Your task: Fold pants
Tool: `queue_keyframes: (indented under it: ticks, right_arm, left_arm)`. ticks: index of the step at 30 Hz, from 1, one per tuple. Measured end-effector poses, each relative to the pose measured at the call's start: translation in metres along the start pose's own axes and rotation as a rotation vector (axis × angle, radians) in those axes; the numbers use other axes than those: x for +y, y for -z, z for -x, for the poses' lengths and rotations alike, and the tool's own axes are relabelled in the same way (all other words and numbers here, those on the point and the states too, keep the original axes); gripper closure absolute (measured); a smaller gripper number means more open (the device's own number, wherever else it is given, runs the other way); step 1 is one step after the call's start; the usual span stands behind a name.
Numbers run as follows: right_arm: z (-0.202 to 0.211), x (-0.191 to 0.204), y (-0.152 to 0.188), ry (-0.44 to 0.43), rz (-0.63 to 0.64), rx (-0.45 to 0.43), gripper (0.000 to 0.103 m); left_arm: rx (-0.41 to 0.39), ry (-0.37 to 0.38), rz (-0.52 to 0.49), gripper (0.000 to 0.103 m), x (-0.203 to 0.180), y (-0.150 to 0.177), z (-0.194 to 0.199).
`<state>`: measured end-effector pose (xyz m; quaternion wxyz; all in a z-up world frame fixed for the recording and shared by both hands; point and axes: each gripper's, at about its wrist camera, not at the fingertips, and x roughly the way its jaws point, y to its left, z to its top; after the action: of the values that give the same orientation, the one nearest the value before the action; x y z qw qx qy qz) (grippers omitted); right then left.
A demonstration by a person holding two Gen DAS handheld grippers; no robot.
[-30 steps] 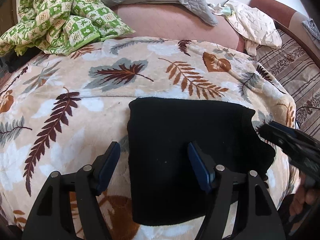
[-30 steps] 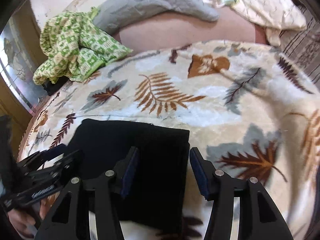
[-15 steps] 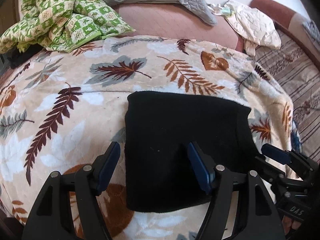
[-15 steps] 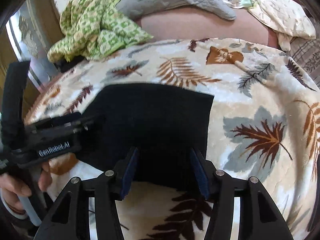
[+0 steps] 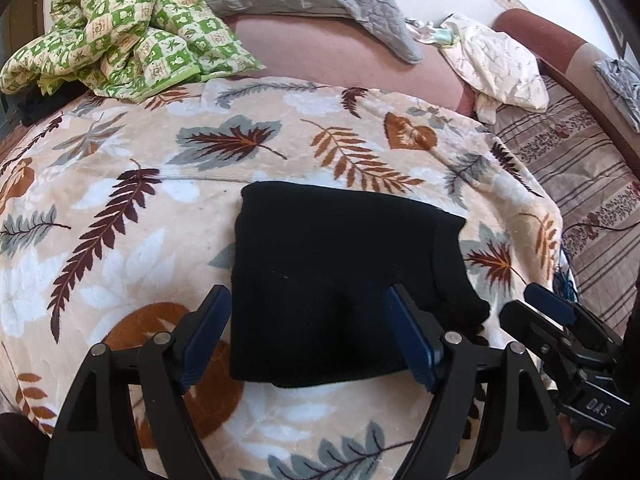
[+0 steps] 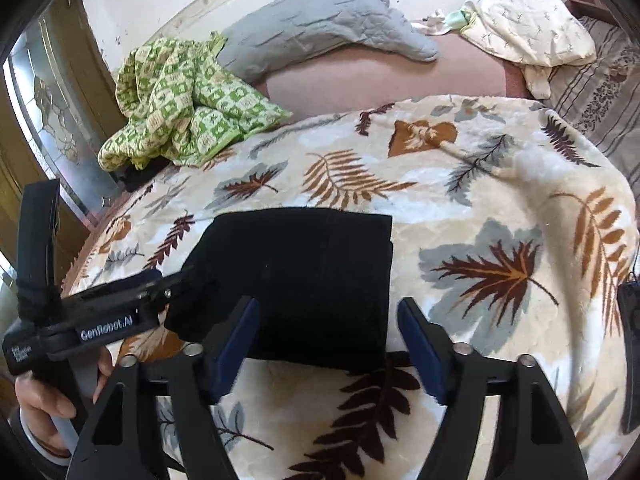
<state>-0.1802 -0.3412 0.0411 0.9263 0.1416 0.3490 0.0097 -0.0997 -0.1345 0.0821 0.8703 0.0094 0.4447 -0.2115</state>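
Both grippers, left gripper [image 5: 308,332] and right gripper [image 6: 326,338], were spreading their jaws, pinching nothing; black pants [image 5: 336,280] lay folded square on the blanket [image 5: 120,240], seemingly done

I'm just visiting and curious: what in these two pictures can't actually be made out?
- Black pants, both views: too dark to show layers or folds.
- Their near edge, left wrist view: partly behind the left hand-held gripper, whose jaws are opening.
- Person's hand, right wrist view: cut off by the frame edge.
- Dark item under the green quilt: unidentifiable.
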Motion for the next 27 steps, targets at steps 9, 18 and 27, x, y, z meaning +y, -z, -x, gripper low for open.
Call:
queue_keyframes:
  ticks: [9, 18, 27]
  right_arm:
    - [-0.007, 0.012, -0.002, 0.003, 0.014, 0.017, 0.024]
    - [-0.016, 0.014, -0.011, 0.011, 0.017, 0.02, 0.023]
    - [-0.029, -0.003, -0.011, 0.033, -0.036, 0.047, 0.021]
  left_arm:
    - [-0.021, 0.017, -0.035, 0.021, -0.002, 0.004, 0.009]
    - [-0.015, -0.008, -0.012, 0.021, 0.017, 0.003, 0.003]
    - [0.002, -0.081, 0.008, 0.021, 0.035, 0.003, -0.013]
